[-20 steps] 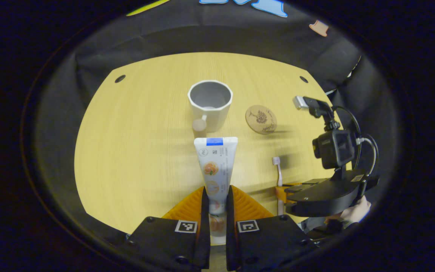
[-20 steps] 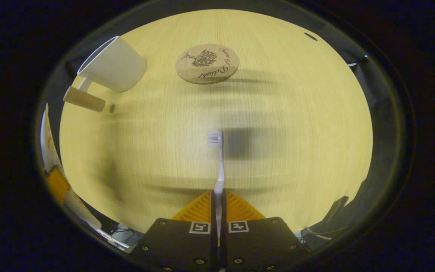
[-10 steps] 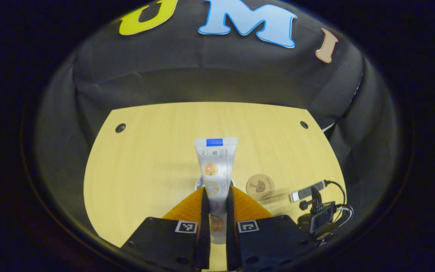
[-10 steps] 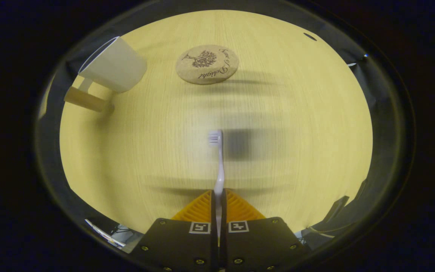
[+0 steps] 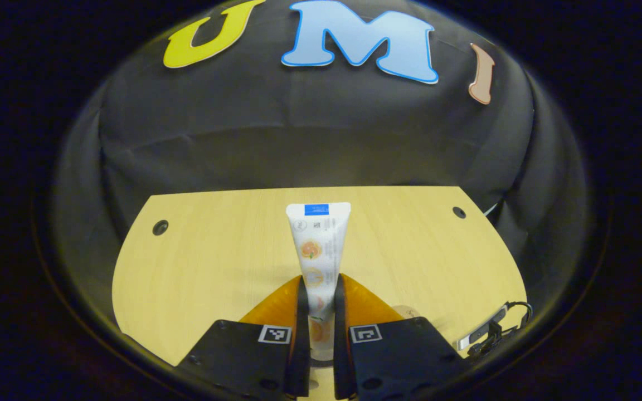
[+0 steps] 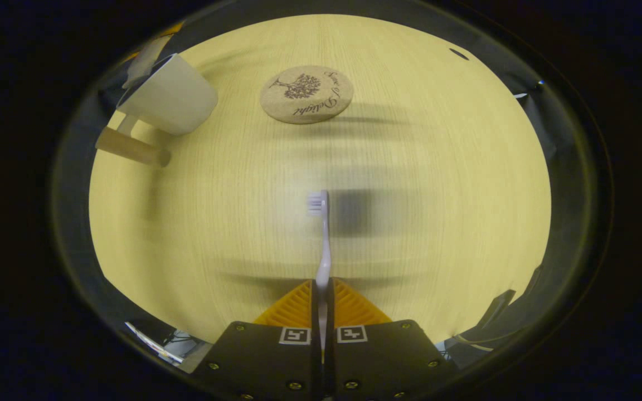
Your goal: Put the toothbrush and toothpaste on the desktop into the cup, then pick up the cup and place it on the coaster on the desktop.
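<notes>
My left gripper [image 5: 317, 281] is shut on a white toothpaste tube [image 5: 317, 239], whose flat end points forward over the wooden desktop [image 5: 215, 262]. A sliver of the cork coaster [image 5: 408, 311] peeks out beside its right finger. My right gripper [image 6: 321, 284] is shut on a white toothbrush [image 6: 324, 245], held above the table with the bristle head forward. In the right gripper view the white cup [image 6: 168, 96] with a wooden handle [image 6: 131, 148] stands at the far left, and the round coaster [image 6: 306, 93] lies to its right. A blurred pale thing [image 6: 147, 53] hangs at the cup's rim.
The black cloth wall [image 5: 310, 139] rises behind the table's far edge. Two small dark holes [image 5: 160, 227] mark the desktop's far corners. A small camera with a cable [image 5: 488, 333] shows at the lower right of the left gripper view.
The left gripper view has swung upward with the toothpaste; the cup has dropped out of sight below its fingers. The right gripper has held still with the toothbrush.
</notes>
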A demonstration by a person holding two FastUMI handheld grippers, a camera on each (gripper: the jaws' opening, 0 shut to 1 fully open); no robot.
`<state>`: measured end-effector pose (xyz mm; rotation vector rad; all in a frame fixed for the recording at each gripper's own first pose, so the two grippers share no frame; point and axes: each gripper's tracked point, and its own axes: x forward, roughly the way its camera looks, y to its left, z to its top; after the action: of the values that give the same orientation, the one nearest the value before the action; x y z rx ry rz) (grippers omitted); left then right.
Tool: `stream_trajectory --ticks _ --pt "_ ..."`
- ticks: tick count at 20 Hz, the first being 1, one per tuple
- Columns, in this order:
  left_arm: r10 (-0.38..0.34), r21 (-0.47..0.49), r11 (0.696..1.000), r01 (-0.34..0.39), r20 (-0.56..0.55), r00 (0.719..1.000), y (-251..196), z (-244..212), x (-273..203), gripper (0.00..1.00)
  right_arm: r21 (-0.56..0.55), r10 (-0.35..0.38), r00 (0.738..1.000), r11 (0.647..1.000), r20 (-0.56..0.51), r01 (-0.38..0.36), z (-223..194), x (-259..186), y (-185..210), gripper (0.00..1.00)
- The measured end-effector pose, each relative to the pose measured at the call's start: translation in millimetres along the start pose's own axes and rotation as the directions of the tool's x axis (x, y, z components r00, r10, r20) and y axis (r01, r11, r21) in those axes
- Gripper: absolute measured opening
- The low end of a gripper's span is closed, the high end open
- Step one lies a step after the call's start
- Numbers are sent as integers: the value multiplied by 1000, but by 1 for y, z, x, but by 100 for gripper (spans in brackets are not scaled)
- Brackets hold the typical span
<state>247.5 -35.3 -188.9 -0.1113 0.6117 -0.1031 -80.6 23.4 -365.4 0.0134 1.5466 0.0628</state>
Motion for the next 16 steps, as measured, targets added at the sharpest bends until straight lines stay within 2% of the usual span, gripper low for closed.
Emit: stream_trajectory --ticks 5,7,9,10,11,13,15,16 --pt "20 10 1000 -21 72 997 4 -16 5 23 -10 3 1000 1000 6 -3 0 3 0 3" --pt "18 24 1000 -20 88 996 2 -22 2 26 -10 6 1000 1000 6 -6 0 2 0 2" --pt "-2 18 1000 1 83 997 -3 -29 -2 34 -11 8 1000 1000 8 -8 0 1 0 2" --pt "3 17 1000 -5 91 996 -2 -31 -4 34 -13 9 1000 1000 10 -9 -1 1 0 2" --pt "8 13 1000 -9 85 996 -1 -36 -8 52 -14 9 1000 1000 14 -9 -1 0 0 3" --pt "5 7 1000 -6 92 996 -1 -36 -13 67 -19 11 1000 1000 19 -10 -2 1 0 3" --pt "11 6 1000 -12 106 994 0 -34 -21 64 -21 11 999 1000 36 -11 -2 2 0 3" --pt "14 10 1000 -16 120 993 0 -30 -26 67 -20 10 999 1000 45 -10 -2 1 0 3"
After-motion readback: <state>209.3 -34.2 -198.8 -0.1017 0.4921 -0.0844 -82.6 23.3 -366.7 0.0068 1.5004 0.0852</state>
